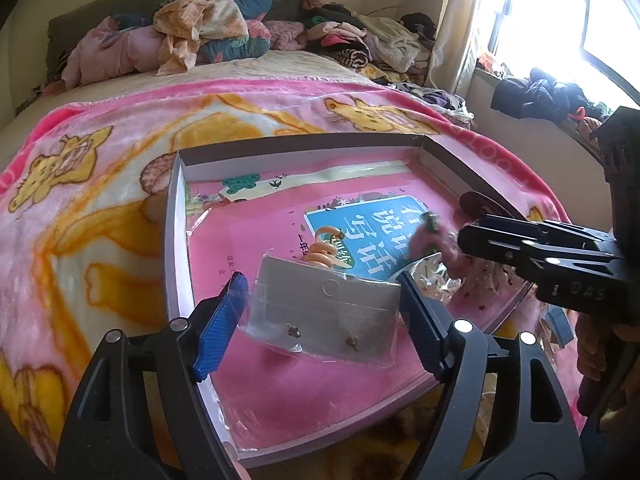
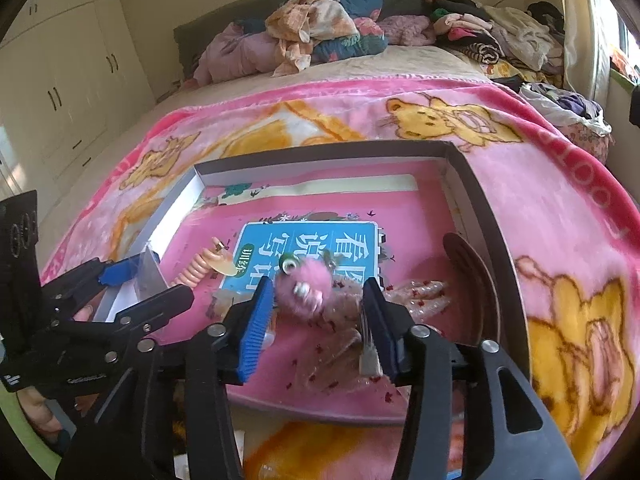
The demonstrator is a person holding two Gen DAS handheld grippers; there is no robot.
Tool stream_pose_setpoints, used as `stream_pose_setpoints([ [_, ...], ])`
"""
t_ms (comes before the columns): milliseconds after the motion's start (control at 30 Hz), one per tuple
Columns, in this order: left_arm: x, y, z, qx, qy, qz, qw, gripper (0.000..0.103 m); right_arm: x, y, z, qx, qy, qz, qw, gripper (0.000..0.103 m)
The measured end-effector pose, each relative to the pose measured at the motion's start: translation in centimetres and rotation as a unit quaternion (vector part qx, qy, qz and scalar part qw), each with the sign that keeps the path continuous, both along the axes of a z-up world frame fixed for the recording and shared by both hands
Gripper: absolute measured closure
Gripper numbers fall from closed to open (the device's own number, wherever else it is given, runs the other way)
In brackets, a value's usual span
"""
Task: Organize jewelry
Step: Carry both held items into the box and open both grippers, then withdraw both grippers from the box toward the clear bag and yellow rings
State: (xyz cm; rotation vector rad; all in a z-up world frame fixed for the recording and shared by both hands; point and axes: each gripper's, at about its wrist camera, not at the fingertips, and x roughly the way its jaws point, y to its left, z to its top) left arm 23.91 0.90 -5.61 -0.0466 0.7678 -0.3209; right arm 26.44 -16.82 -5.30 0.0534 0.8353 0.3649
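Note:
A shallow box (image 1: 173,236) with a pink book cover as its floor lies on the bed. My left gripper (image 1: 320,312) holds a grey earring card in a clear bag (image 1: 324,312) between its blue pads, just above the box floor. The card shows edge-on in the right wrist view (image 2: 150,272). My right gripper (image 2: 318,320) is shut on a pink fluffy hair piece (image 2: 308,284) with a clear sequinned bow. An orange coiled hair tie (image 1: 322,252) (image 2: 198,266) lies behind the card. A dark belt (image 2: 480,272) curls along the box's right wall.
The box (image 2: 472,184) sits on a pink cartoon blanket (image 1: 100,200). Piles of clothes (image 1: 200,28) lie at the bed head. White wardrobes (image 2: 60,80) stand at the left, a window sill with clothes (image 1: 540,92) at the right.

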Motion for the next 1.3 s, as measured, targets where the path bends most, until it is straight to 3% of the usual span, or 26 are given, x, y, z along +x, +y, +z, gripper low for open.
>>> stream_pose_setpoints([
  [333,-1.0,-0.4,0.8,0.002,-0.012,0.0,0.9999,0.019,-2.1,-1.5,1.2,0.008,-0.015,-0.017,1.0,0.038],
  [600,-2.0,-0.2,1.9,-0.006,-0.025,0.003,0.9997,0.013,-4.3,-2.2,1.6,0.011,-0.026,-0.026,0.999,0.028],
  [933,-3.8,1.0,3.4,-0.035,-0.041,0.017,0.9984,0.012,-7.1,-3.5,2.5,0.024,-0.047,-0.042,0.998,0.027],
  [1300,-6.2,1.1,4.4,-0.025,-0.057,0.007,0.998,0.012,-10.1,-3.9,3.3,0.016,-0.062,-0.04,0.997,0.027],
])
